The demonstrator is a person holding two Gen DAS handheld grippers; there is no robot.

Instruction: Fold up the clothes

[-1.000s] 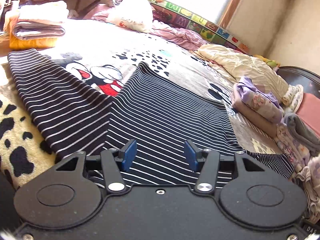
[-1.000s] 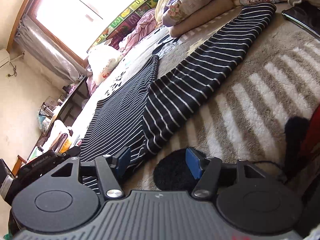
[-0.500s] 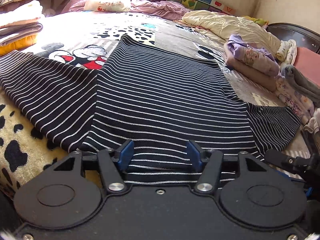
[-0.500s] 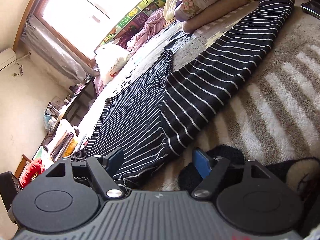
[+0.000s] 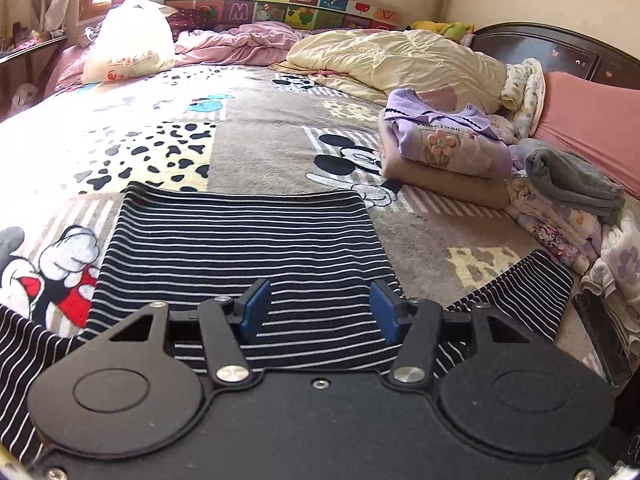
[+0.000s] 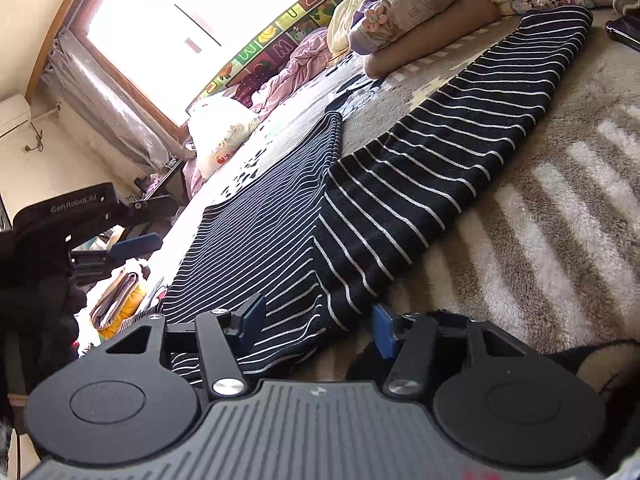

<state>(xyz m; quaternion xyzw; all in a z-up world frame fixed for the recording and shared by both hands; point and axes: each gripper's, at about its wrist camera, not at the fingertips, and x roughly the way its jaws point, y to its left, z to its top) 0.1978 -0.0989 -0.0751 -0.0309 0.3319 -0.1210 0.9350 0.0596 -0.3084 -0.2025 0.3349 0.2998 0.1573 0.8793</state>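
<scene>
Left gripper (image 5: 319,310): jaws apart, having just narrowed slightly, clamping nothing; black white-striped knit top (image 5: 244,248) beneath and between them, body running toward twelve o'clock on the cartoon-print fleece blanket (image 5: 280,152).

Right gripper (image 6: 318,326): jaws just narrowed, not pinching; shoulder edge between them, sleeve (image 6: 460,140) stretching toward one o'clock.

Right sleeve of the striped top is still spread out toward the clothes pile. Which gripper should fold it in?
Right, probably. The right gripper sits at the striped top's near hem where the right sleeve begins, jaws having just closed partway with nothing pinched. The left gripper is centred over the body, jaws apart.
</scene>
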